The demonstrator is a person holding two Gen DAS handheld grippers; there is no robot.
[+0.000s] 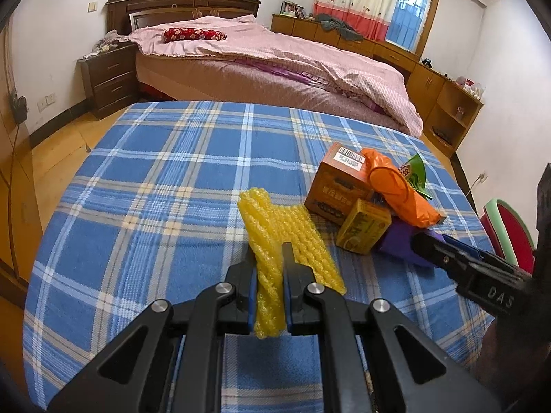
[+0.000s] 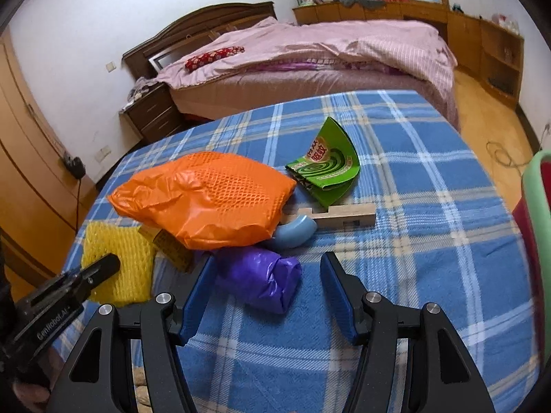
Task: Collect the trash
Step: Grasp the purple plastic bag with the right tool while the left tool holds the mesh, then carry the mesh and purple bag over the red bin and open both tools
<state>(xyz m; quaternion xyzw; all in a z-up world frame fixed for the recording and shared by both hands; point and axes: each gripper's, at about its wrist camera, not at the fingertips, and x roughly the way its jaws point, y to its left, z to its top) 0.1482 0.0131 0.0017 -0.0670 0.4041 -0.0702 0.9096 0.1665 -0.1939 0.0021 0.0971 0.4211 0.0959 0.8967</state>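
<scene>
My left gripper [image 1: 269,258] is shut on a yellow bubble-wrap sheet [image 1: 275,241], which rests on the blue plaid tablecloth [image 1: 165,186]; the sheet also shows in the right wrist view [image 2: 117,258]. My right gripper [image 2: 267,268] is open, its jaws on either side of a purple bag roll [image 2: 261,282], not closed on it. Beyond lie an orange bag [image 2: 210,199], a green mosquito-coil carton [image 2: 327,165], a blue curved pipe piece [image 2: 292,230] and a wooden block [image 2: 344,215]. In the left wrist view, a brown box [image 1: 337,182] and a yellow box [image 1: 363,229] stand by the orange bag [image 1: 399,189].
A bed with a pink cover [image 1: 275,58] stands behind the table. A dark nightstand [image 1: 108,77] is at the left, wooden cabinets [image 1: 444,99] at the right. A red and green chair [image 1: 506,230] stands at the table's right edge. The right gripper's body [image 1: 475,275] reaches in from the right.
</scene>
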